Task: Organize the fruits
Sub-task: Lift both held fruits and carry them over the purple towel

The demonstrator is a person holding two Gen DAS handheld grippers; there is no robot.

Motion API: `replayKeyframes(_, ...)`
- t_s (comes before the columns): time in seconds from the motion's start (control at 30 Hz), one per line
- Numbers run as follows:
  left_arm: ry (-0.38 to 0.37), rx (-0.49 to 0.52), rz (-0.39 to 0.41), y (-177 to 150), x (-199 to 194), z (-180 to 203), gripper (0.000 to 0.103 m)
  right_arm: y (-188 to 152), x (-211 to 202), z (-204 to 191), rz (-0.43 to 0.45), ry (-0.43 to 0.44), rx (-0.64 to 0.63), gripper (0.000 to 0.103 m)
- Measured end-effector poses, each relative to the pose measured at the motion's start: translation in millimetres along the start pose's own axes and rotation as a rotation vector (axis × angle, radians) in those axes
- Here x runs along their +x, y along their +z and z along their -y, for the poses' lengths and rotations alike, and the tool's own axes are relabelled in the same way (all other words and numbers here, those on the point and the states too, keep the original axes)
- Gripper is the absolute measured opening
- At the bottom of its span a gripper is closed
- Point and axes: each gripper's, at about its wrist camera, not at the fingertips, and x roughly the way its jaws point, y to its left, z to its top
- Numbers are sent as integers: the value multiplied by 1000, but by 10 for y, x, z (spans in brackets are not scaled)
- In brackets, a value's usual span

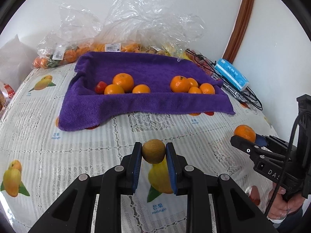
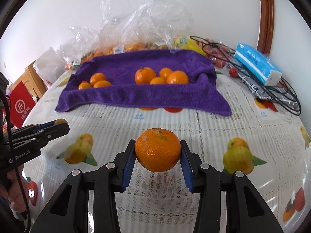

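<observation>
The left gripper (image 1: 153, 151) is clamped on a small brown kiwi (image 1: 153, 151), its blue pads pressing the fruit on both sides, held above the counter (image 1: 87, 136) over a printed mango picture. The right gripper (image 2: 157, 151) is closed around a mandarin (image 2: 157, 149), both pads against its skin, the fruit clear of the lace-patterned cloth below it. In the left wrist view the right gripper shows at about 3 o'clock with the same mandarin at its tips, and a hand (image 1: 281, 203) grips its handle lower down at 4 o'clock. In the right wrist view the left gripper enters from 9 o'clock.

At 12 o'clock from both grippers, further back on the counter, lies a purple towel (image 1: 136, 101) draped over something tray-like, its near edge hanging onto the cloth. In its hollow sit two groups of mandarins: a left group (image 1: 123, 81) with a small red fruit (image 1: 100, 87) touching it at its 9 o'clock side, and a right group (image 1: 179, 84), well apart from the first.

Behind the towel, against the wall, are crumpled clear plastic bags (image 1: 126, 25) with more fruit inside. At 2 o'clock lies a blue tissue pack (image 1: 232, 74) on top of tangled black cables (image 1: 243, 95).
</observation>
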Motion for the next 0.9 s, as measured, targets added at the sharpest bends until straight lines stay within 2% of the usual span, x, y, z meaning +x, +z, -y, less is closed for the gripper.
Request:
replayKeyframes(0.37,46,-40,63,304,-89,-112,24,337,-116,35,78,-4,25,44)
replayKeyframes(0.9,97,-94,142,807,-44,-296,24,907,3,50,151,7,45,44)
